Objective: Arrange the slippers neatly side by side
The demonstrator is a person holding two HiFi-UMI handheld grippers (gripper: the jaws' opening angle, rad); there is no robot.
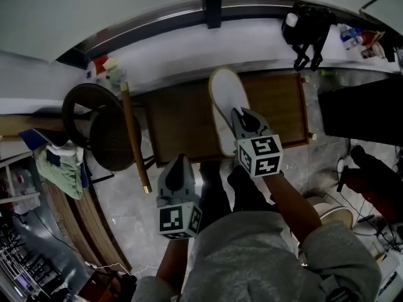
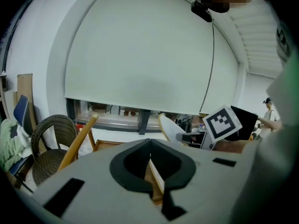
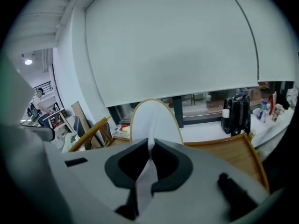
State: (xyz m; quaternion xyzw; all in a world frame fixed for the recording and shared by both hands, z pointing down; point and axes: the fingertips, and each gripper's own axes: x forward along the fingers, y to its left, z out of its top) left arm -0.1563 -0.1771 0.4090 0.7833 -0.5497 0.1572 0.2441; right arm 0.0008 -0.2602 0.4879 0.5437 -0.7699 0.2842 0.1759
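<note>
Slippers counted: two. White slipper (image 1: 225, 99) pinched in right gripper (image 1: 242, 113); second slipper (image 2: 155, 177), edge-on, pinched in left gripper (image 1: 181, 160).

Head view dim, low contrast, heavy fisheye; corners go black, floor (image 1: 126, 200) murky. Both gripper views brighter, even soft light off the pale blind (image 2: 149, 64), no hard shadows. A ceiling lamp (image 3: 29, 61) glares small. Edges bowed, vignetted; close foreground soft.
</note>
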